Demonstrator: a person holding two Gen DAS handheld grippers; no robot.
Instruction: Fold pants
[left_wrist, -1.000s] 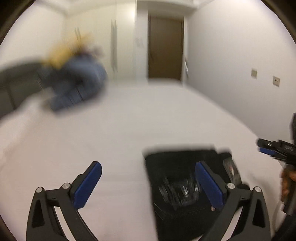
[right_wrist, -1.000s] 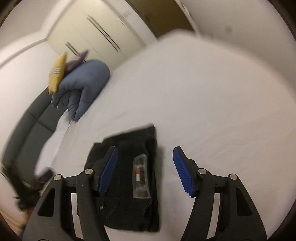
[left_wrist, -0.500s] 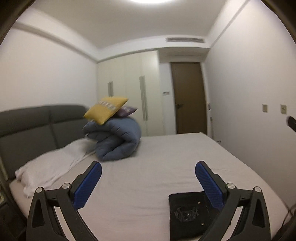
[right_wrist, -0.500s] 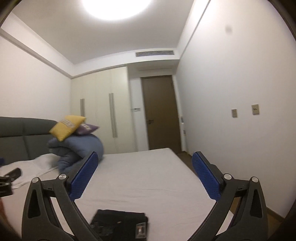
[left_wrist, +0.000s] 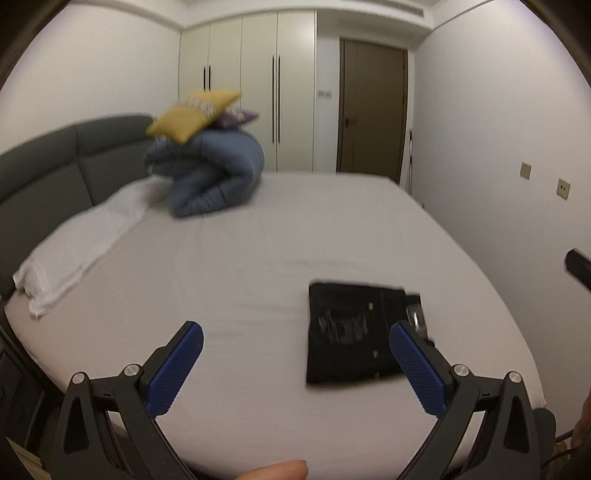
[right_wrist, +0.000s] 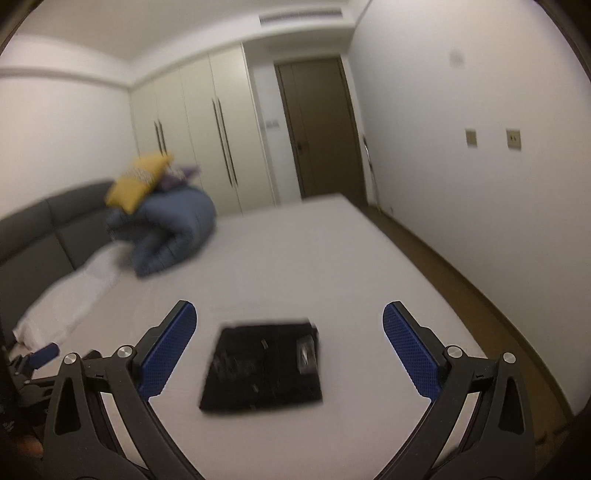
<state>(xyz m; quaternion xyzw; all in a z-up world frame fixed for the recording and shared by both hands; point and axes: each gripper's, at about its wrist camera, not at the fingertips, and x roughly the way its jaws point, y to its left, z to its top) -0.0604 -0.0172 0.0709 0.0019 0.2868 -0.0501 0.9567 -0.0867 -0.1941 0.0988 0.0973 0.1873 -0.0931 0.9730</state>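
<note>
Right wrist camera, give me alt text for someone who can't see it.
Black pants, folded into a compact rectangle, lie on a white bed between the wide-open, empty blue fingers of the right gripper. Behind are a rolled blue duvet topped by a yellow cushion, a wardrobe and a brown door.

1. One folded black pants (left_wrist: 354, 332), at 5 o'clock on the bed (left_wrist: 229, 266).
2. One rolled blue duvet (left_wrist: 214, 177), at 11 o'clock.
3. Two cushions on it: one yellow (left_wrist: 192, 114), one purple (left_wrist: 236, 119).
4. One white pillow (left_wrist: 77, 243).
5. Two grippers: the left gripper (left_wrist: 295, 365) and the right gripper (right_wrist: 288, 347).
</note>
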